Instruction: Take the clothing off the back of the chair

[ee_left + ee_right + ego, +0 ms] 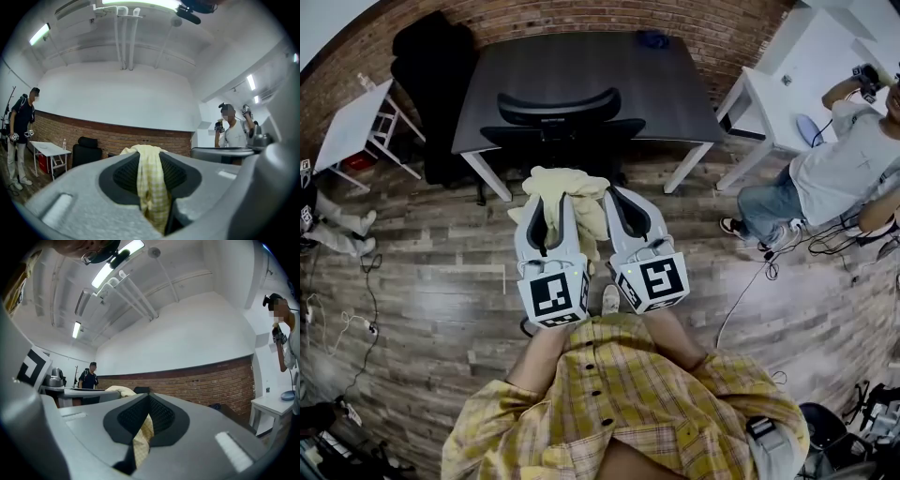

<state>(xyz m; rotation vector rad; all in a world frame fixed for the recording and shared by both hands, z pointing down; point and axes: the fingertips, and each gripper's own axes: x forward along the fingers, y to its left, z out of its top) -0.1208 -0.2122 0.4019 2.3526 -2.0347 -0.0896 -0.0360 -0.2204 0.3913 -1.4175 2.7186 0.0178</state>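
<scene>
In front of the black office chair (558,105), tucked under the dark table (581,56), we hold the clothing (567,180) clear of the backrest. It is soft, pale yellow checked fabric, bunched into a lump across both tips. Our left gripper (550,204) pinches a fold running vertically between its ribbed black pads; our right gripper (625,202) clamps a thinner fold.

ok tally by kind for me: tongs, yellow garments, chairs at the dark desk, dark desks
tongs, left and right: 2
garment: 1
chair: 1
desk: 1
total: 5
</scene>
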